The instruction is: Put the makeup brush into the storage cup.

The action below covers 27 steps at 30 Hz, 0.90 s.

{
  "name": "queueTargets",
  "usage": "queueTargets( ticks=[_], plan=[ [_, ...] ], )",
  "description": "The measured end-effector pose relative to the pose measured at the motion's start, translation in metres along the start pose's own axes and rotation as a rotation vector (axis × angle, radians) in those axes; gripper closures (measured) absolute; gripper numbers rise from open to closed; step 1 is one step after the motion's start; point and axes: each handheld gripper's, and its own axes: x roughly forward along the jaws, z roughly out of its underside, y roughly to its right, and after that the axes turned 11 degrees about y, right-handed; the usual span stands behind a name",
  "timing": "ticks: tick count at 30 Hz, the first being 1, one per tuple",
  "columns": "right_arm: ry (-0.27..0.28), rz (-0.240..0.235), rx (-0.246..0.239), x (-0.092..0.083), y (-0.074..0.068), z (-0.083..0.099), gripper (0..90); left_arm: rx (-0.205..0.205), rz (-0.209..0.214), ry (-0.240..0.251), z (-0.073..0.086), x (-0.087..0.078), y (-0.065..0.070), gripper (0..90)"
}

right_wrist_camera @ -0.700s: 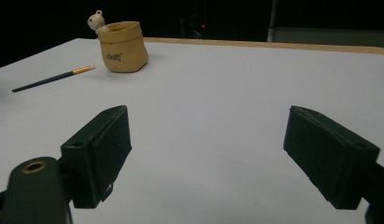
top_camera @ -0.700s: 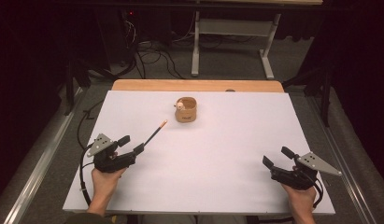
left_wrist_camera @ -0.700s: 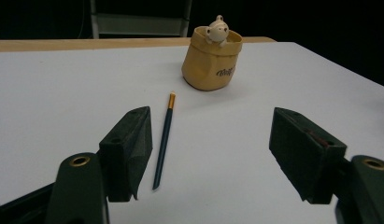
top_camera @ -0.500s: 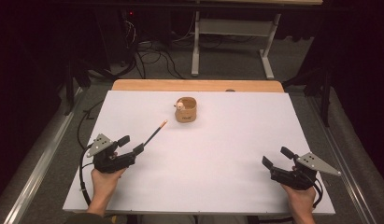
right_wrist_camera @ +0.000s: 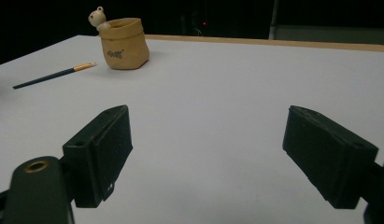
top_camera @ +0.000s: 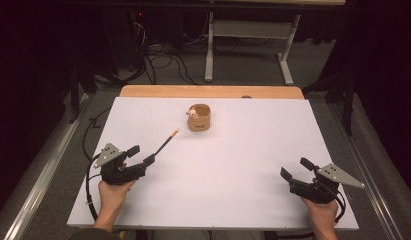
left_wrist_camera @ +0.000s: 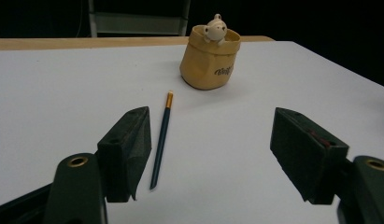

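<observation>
White table top (top_camera: 233,190) takes up most of the high view, centre to bottom, with a wooden edge strip (top_camera: 211,91) along its far side, upper centre. Dark floor with cables and a grey table frame sits beyond it at the top of the frame.

Left gripper (top_camera: 141,155) is at lower left of the high view, held in the person's left hand (top_camera: 113,192). Jaws are spread wide with nothing between the pads. In the left gripper view the two black jaws rise from the bottom corners, apart, with bare table between them.

Right gripper (top_camera: 294,169) is at lower right of the high view, in the right hand (top_camera: 323,214). Jaws are also spread wide and hold nothing. Right gripper view: pads at lower left and lower right, white surface between.

Tan pouch-shaped pot (top_camera: 199,118) stands upright at upper centre of the high view, with a small bear figure (top_camera: 192,114) peeking over its rim. It's at top centre in the left gripper view and upper left in the right gripper view.

Thin dark brush (top_camera: 164,142) with a gold ferrule lies flat on the table, left of centre in the high view, tip angled toward the pot but apart from it. Its near end sits just ahead of the left gripper's jaw tip; whether it touches, can't tell. In the left gripper view it lies just beside the left jaw's inner edge, not clamped.
</observation>
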Motion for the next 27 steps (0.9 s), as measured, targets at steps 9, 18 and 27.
queueTargets(
  ticks=[9, 18, 27],
  plan=[
    [-0.009, -0.003, 0.001, 0.000, 0.000, 0.001, 17.6, 0.008, 0.004, -0.005, 0.000, 0.001, 0.002, 29.2],
    [-0.004, -0.003, -0.003, 0.002, -0.001, -0.001, 17.7, 0.025, 0.019, -0.005, 0.000, -0.002, 0.008, 29.0],
    [0.006, -0.002, 0.011, -0.001, 0.002, -0.001, 17.9, 0.053, 0.043, -0.024, 0.000, -0.002, 0.014, 28.0]
  ],
)
